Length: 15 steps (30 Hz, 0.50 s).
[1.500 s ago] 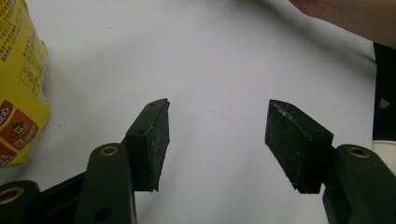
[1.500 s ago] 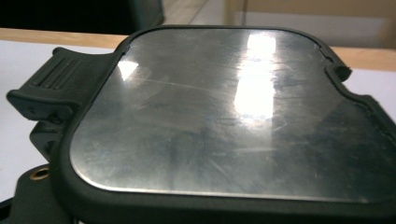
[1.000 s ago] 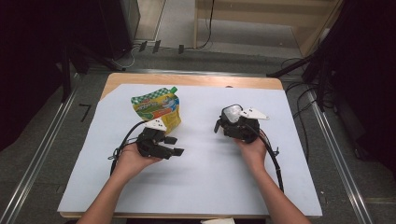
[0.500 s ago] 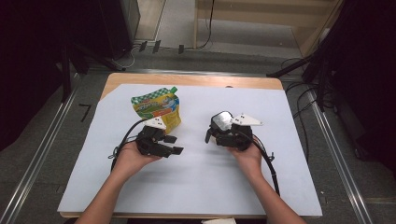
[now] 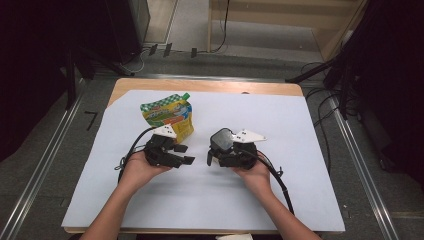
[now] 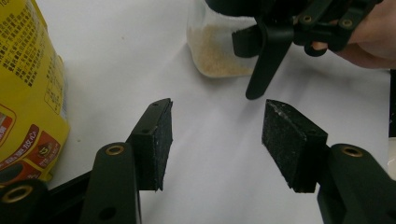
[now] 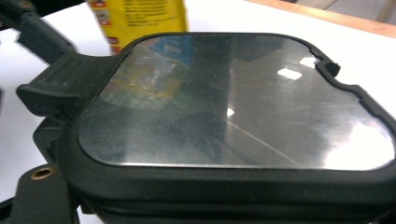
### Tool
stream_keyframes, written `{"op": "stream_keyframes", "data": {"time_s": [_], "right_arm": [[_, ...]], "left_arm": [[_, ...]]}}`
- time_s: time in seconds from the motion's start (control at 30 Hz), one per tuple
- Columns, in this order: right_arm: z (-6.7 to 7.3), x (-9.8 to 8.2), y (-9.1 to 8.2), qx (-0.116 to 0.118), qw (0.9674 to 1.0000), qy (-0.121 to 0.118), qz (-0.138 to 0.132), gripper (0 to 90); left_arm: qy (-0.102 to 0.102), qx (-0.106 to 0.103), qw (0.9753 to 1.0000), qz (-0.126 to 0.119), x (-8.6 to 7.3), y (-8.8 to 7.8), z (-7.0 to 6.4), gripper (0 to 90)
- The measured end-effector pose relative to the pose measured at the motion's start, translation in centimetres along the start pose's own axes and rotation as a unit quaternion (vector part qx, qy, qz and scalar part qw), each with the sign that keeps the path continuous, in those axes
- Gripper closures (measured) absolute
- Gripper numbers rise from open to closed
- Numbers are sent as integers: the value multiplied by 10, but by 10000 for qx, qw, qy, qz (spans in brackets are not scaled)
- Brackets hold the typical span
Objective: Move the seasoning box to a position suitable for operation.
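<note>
A rectangular table (image 5: 120, 87) of pale wood lies under a smooth white sheet (image 5: 300, 130) that covers nearly its whole top. On the far left part of the sheet stands a glossy yellow-and-green pouch (image 5: 169, 116) with a small green cap at its far right corner; its printed yellow side also shows in the left gripper view. Just near of the pouch sits the left gripper (image 5: 184, 154), matt black and angular, its jaws apart with bare sheet between the rough, grainy foam pads (image 6: 159, 137). To its right, near the middle of the sheet, the right gripper (image 5: 216, 152) is clamped on a clear jar (image 5: 222, 140) of rounded-square shape, whose glossy black-rimmed lid reflects the room in the right gripper view. In the left gripper view the jar's see-through wall shows a layer of pale tan granules at the bottom, and it rests on the sheet with one black jaw of the right gripper across its front. The jar is close to the pouch's right, apart from it.
</note>
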State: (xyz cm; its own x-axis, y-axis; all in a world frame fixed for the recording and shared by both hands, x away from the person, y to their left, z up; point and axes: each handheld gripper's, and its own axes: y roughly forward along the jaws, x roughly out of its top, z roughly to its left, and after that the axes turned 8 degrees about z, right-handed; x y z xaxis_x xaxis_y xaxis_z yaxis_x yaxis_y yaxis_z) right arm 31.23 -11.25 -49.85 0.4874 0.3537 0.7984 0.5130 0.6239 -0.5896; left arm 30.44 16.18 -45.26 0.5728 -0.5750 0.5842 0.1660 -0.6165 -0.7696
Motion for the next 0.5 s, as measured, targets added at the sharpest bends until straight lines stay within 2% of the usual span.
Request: {"op": "stream_keyframes", "data": {"time_s": [0.3,0.43,0.5], "right_arm": [[17,-2,5,213,9995,-212,87,157],[21,-5,6,222,9989,-387,166,157],[21,-6,5,269,9988,-372,181,157]], "left_arm": [[11,-4,10000,0,0,0,0,436],[10,3,10000,-6,0,0,0,435],[8,8,10000,-15,0,-1,0,436]]}}
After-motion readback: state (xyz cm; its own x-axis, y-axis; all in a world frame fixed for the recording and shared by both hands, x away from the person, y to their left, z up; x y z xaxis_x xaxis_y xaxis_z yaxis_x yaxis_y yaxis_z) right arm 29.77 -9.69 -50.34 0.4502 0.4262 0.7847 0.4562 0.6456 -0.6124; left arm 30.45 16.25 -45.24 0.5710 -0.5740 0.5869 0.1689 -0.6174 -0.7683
